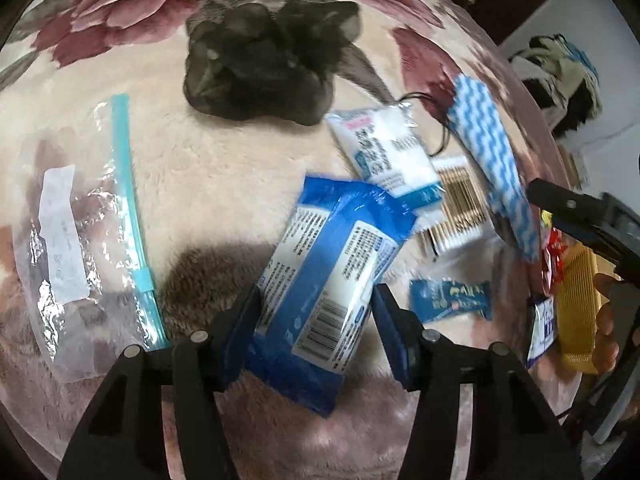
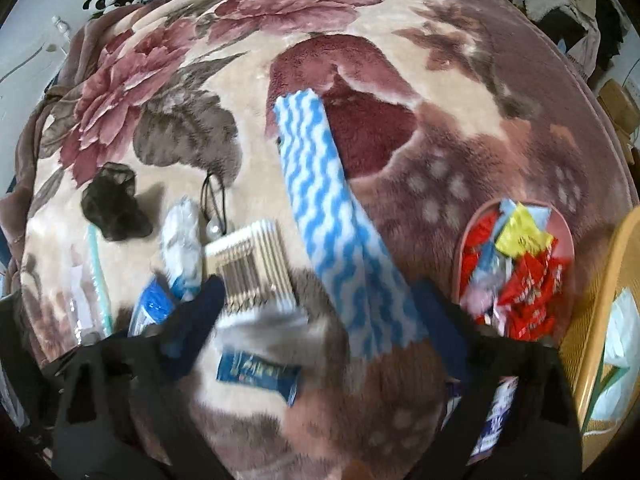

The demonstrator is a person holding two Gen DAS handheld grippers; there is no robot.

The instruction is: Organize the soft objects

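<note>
Left wrist view: the left hand-held gripper point(image 1: 316, 312) is seen clamped on a blue wipes pack point(image 1: 332, 276), pads pressed on its two long sides near the barcode end. The pack is carried tilted over the floral blanket point(image 1: 240, 168). A clear zip bag point(image 1: 80, 236) with a teal slider lies flat toward the blanket's left edge, well apart from the pack. Beyond the pack a white tissue pack point(image 1: 388, 152), a box of cotton swabs point(image 1: 460, 208) and a small blue sachet point(image 1: 450, 294) are noted, with a dark net pouch point(image 1: 264, 68) farther in.

Risk judged here: the film wrapper is slick and the grip sits near one end, so the pack may pivot or slide out. The bag's mouth looks closed and limp; insertion with one gripper could fail or push the bag away.

Right wrist view: the right hand-held gripper point(image 2: 320, 320) is seen with jaws apart, a blue-and-white wavy cloth point(image 2: 332, 220) between them; no pad contact can be made out, the frame being blurred. The cloth lies near the middle of the blanket, a pink tray point(image 2: 566, 236) of sweets toward the right edge.

Risk judged here: a late closure may catch blanket pile with the cloth, or only a single fold, so it unrolls when lifted.
</note>
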